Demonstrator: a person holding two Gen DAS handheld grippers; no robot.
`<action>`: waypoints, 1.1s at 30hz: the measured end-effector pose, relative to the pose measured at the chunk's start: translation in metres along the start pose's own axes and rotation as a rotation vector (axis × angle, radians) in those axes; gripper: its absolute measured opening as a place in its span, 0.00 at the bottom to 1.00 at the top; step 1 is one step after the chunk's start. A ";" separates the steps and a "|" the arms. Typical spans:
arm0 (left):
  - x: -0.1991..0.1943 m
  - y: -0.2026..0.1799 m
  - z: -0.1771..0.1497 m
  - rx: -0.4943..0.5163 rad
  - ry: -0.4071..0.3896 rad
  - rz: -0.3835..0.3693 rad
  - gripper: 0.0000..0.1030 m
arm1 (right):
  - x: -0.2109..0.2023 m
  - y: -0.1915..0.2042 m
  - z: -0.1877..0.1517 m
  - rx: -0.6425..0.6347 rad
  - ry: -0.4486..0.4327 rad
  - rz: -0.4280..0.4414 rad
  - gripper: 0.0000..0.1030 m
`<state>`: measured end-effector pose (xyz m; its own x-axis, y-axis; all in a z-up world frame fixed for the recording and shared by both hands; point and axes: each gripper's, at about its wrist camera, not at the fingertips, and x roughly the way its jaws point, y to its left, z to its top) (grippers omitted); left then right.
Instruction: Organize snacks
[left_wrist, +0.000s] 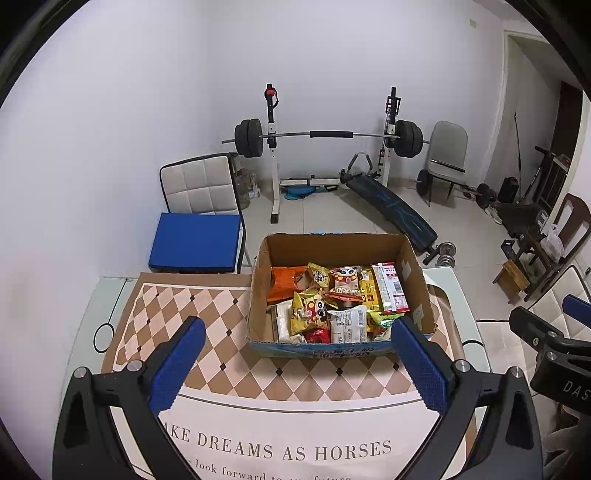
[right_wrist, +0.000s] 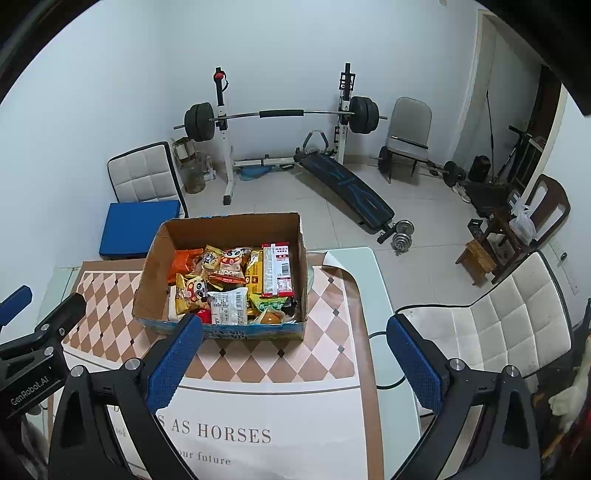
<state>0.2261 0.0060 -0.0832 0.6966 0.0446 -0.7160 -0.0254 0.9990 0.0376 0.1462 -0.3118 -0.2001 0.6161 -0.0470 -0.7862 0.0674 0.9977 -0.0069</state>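
Observation:
An open cardboard box (left_wrist: 415, 275) (right_wrist: 155, 258) stands on the table mat, filled with several snack packets: an orange bag (left_wrist: 284, 282), yellow panda packets (left_wrist: 308, 310) (right_wrist: 190, 291), a white packet (left_wrist: 347, 325) (right_wrist: 227, 306) and a red-and-white pack (left_wrist: 391, 288) (right_wrist: 277, 269). My left gripper (left_wrist: 299, 328) hangs open just in front of the box, nothing between its blue pads (left_wrist: 177, 362). My right gripper (right_wrist: 295, 325) is open too, near the box's front right corner, and empty. Each gripper shows at the edge of the other's view.
The box sits on a checkered mat (left_wrist: 207, 321) with printed lettering, laid on a white table (right_wrist: 369, 280). A chair with a blue cushion (left_wrist: 194, 240) is behind the table on the left, a white padded chair (right_wrist: 517, 317) on the right. A weight bench and barbell rack (left_wrist: 325, 134) stand beyond.

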 end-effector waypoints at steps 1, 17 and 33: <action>-0.001 0.000 0.001 0.002 -0.002 0.000 1.00 | 0.000 0.000 0.000 0.000 0.000 -0.001 0.99; -0.005 0.001 0.006 0.006 -0.011 -0.006 1.00 | 0.000 0.000 0.008 -0.001 -0.011 0.005 0.99; -0.005 0.001 0.004 0.008 -0.013 -0.008 1.00 | 0.000 0.000 0.008 0.004 -0.012 0.008 0.99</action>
<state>0.2257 0.0065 -0.0764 0.7061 0.0364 -0.7072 -0.0138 0.9992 0.0376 0.1526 -0.3118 -0.1945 0.6260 -0.0398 -0.7788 0.0656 0.9978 0.0017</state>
